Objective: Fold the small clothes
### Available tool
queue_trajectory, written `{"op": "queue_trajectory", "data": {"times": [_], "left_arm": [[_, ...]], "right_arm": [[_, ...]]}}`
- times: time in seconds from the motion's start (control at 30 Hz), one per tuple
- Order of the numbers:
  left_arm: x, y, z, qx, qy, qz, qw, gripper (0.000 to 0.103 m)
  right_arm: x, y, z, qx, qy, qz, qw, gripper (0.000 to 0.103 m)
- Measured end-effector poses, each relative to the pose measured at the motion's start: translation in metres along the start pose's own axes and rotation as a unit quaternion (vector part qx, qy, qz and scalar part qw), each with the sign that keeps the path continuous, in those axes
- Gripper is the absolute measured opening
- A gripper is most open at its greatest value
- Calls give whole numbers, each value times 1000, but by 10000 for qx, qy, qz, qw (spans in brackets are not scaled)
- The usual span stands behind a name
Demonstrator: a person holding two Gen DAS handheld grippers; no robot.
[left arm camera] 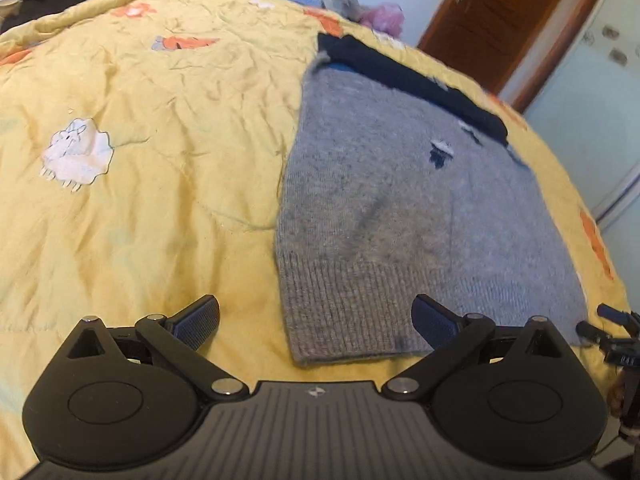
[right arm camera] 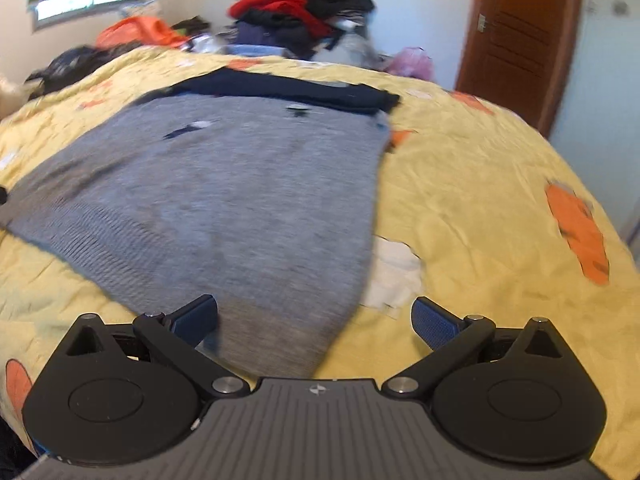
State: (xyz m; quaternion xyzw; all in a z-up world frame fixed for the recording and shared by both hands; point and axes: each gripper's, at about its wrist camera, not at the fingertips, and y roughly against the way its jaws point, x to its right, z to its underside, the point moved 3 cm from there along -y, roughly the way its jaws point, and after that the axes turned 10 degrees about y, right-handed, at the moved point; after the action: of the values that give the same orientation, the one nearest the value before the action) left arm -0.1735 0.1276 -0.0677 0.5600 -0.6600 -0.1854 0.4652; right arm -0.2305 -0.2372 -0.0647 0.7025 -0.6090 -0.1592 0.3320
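A grey knit sweater [left arm camera: 400,208] lies flat on the yellow quilt [left arm camera: 140,200], its ribbed hem nearest me and a dark navy band [left arm camera: 412,76] across its far end. My left gripper [left arm camera: 316,320] is open and empty, hovering over the hem's left corner. In the right wrist view the sweater [right arm camera: 224,200] spreads to the left and centre. My right gripper [right arm camera: 316,320] is open and empty, over the hem's right corner. The right gripper's tip shows in the left wrist view [left arm camera: 608,328] at the far right.
A pile of clothes [right arm camera: 296,12] sits at the far end of the bed. A brown door [right arm camera: 516,40] stands at the right. The quilt has a white sheep patch [left arm camera: 76,152] and orange patches [right arm camera: 580,232].
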Motion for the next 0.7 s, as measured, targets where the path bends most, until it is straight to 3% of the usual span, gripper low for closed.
{"op": "queue_trajectory", "data": {"times": [0.07,0.17,0.37,0.5,0.6,0.7], "left_arm": [[-2,-1,-6,-78,222,77,9997,103],[-6,-7,-13,-385,833,748,9930,103],[-6,-14,-19,-678,1312,1126,9826,103],[2,-17,-17,-778,1211,1167,9827,103],[0,-19,-17,-774,1251,1276,9809,103],[-7,-19,-18,-787,1377,1458,9765,103]], "right_arm": [[9,-1,5,-27,-275,-3,9996,102],[16,-2,11,-19,-545,-175,9984,102],[13,-6,11,-19,-439,-256,9987,103],[18,-5,9,63,-687,-417,9967,103],[30,-4,8,219,-1210,-809,9891,103],[50,-5,8,278,-1963,-1380,9704,103]]}}
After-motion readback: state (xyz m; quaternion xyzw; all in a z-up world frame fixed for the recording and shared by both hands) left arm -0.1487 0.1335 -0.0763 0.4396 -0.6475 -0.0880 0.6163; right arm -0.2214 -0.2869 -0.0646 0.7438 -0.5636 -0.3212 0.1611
